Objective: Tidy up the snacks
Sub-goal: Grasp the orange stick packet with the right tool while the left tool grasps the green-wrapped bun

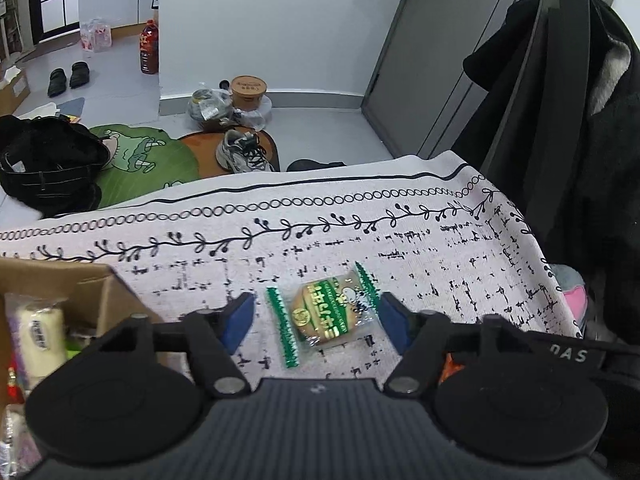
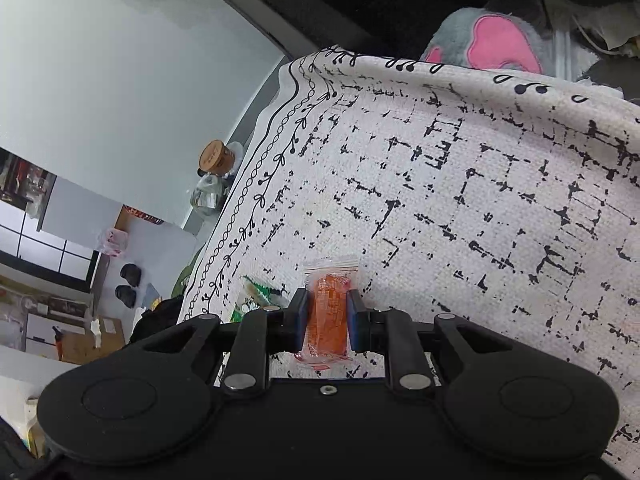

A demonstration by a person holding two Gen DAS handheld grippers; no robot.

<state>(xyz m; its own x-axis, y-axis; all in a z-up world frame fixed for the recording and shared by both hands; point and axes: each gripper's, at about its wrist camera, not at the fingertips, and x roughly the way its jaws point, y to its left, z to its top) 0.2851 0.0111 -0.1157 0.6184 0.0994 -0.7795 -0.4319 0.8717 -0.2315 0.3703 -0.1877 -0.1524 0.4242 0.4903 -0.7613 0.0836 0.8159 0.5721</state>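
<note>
A green-and-clear wrapped biscuit (image 1: 322, 312) lies on the white patterned cloth (image 1: 440, 248). My left gripper (image 1: 316, 316) is open, its blue pads on either side of the biscuit, apart from it. A cardboard box (image 1: 72, 280) with several wrapped snacks stands at the left. In the right wrist view my right gripper (image 2: 327, 312) is shut on an orange snack packet (image 2: 329, 312), just above the cloth (image 2: 480, 200). The green biscuit (image 2: 256, 298) shows partly behind the left finger.
The cloth's far edge drops to a floor with a sneaker (image 1: 242, 156), a green mat (image 1: 144, 156), bags and a paper tub (image 1: 248, 90). A dark coat (image 1: 580, 140) hangs at the right. A grey-and-pink plush (image 2: 492, 40) lies beyond the cloth.
</note>
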